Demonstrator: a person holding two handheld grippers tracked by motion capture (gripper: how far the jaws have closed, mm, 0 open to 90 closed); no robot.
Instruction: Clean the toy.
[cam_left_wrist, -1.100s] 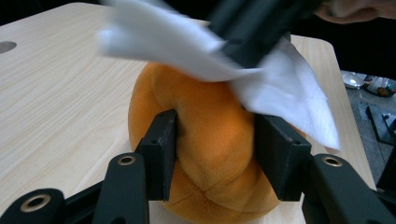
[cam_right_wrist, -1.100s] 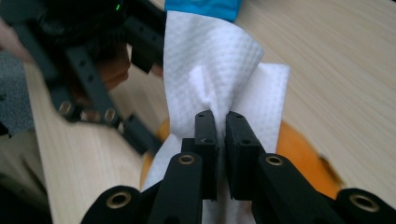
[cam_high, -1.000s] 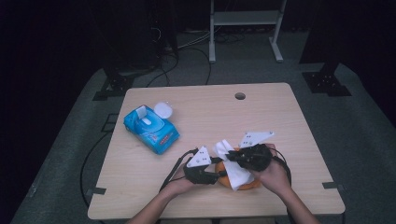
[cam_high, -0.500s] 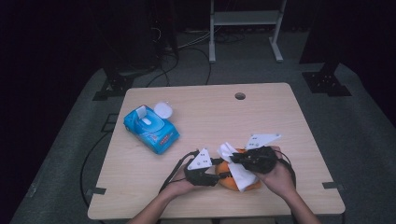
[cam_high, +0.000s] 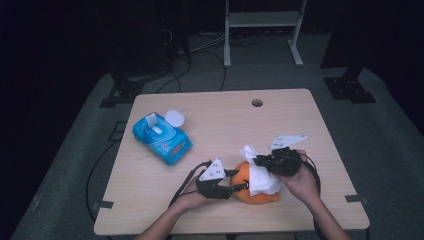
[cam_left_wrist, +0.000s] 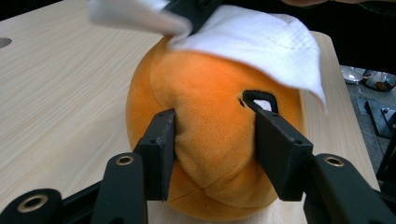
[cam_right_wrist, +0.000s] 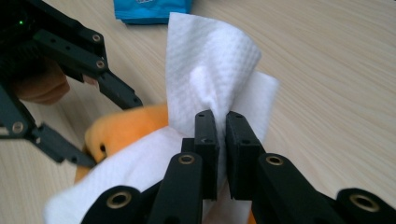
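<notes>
An orange plush toy (cam_high: 250, 192) lies near the table's front edge. My left gripper (cam_high: 235, 184) is shut on the toy's left side; in the left gripper view both jaws press into the soft orange plush toy (cam_left_wrist: 210, 135). A white wet wipe (cam_high: 260, 176) is draped over the top of the toy. My right gripper (cam_high: 260, 161) is shut on that wipe, and in the right gripper view the wipe (cam_right_wrist: 210, 74) bunches up between the closed jaws above the toy (cam_right_wrist: 126, 130). The left gripper (cam_right_wrist: 70, 93) also appears there at the left.
A blue pack of wet wipes (cam_high: 161, 138) with its white lid open lies on the wooden table (cam_high: 225, 120) at the left. A cable hole (cam_high: 257, 103) sits near the far edge. Cables trail from both grippers toward the front.
The right gripper has shifted slightly right and toward the front with the wipe, dragging it across the top of the toy. The left gripper holds the toy in place.
</notes>
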